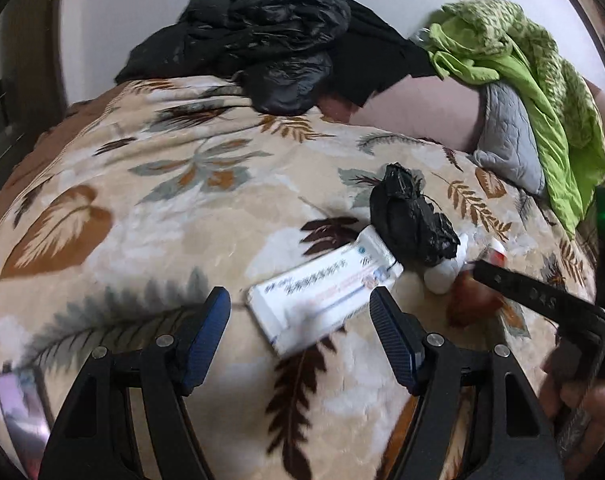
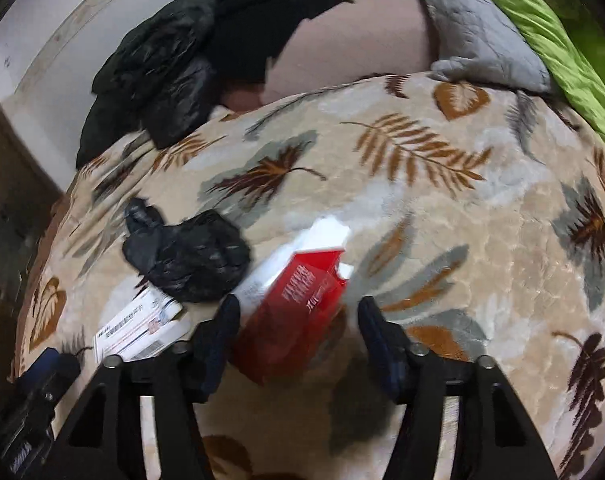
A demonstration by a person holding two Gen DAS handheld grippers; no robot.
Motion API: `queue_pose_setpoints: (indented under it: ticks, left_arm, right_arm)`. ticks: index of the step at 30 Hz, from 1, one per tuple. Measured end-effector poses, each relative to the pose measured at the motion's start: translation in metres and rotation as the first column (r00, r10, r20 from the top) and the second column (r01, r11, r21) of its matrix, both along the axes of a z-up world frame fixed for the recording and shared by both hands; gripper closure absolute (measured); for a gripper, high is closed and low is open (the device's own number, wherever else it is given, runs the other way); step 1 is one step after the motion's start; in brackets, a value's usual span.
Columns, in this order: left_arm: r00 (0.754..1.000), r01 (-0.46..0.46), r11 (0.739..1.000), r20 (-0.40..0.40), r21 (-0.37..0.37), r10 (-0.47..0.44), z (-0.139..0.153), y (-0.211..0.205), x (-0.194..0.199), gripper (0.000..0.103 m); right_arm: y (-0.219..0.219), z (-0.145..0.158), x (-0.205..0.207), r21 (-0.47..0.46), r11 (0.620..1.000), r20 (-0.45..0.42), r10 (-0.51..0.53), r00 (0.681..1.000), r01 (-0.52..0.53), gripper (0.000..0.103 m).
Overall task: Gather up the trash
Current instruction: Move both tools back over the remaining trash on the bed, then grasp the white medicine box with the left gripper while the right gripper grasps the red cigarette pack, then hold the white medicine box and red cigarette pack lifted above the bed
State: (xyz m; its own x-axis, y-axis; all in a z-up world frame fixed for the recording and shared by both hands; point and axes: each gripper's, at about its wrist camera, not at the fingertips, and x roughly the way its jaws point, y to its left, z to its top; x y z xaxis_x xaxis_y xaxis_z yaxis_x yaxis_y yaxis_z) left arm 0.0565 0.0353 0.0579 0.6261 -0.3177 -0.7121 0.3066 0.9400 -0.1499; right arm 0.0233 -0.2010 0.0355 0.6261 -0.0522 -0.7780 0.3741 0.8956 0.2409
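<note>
Between the left gripper's [image 1: 300, 312] spread fingers, a white printed box [image 1: 322, 300] is lying flat on the bed's leaf-patterned blanket [image 1: 142, 200], its near end sitting in the gap and no pad pressing on it. Just beyond the box's far end, a small crumpled black bag [image 1: 410, 224] is resting on the blanket, touching or overlapping the box's corner.

To the right, the right gripper [image 2: 294, 308] is pointing down at the bed with its fingers also standing apart. A red and white carton [image 2: 298, 292] is lying tilted between them, blurred; its edge is close against the left finger, while the right finger is standing clear of it. From this view the small black bag is lying just left of the carton, and the white box is sitting nearer and further left.

At the far side of the bed, a large black bag [image 1: 270, 40] is slumping against the wall, and a green cloth [image 1: 522, 72] is draping over a grey quilted pillow [image 1: 506, 140] at far right.
</note>
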Motion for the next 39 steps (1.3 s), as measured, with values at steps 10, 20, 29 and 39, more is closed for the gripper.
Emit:
queue_pose_setpoints:
  ticks: [10,20,29,39]
  left_arm:
    - [0.990,0.072,0.992,-0.110,-0.104,-0.083,-0.028,-0.005,0.057,0.031]
    - [0.931,0.336,0.940,-0.171,0.063,-0.321,-0.040,-0.056,-0.007,0.031]
    - [0.987,0.143,0.966,-0.104,0.217,-0.123,-0.047,-0.070,0.002,0.050]
    - [0.998,0.064,0.987,-0.030,0.148,-0.060,-0.009,-0.043,-0.064,0.050]
  right_arm:
    - [-0.022,0.011,-0.031,0.050,0.999,0.067,0.011,0.998,-0.014,0.077]
    - [-0.023,0.023,-0.047,0.067,0.998,0.122,0.012,0.992,-0.021,0.077]
    - [-0.016,0.029,-0.069,0.013,0.999,0.131,0.032,0.991,-0.034,0.076]
    - [0.027,0.036,-0.112,-0.061,0.976,0.179,0.218,0.959,-0.210,0.076]
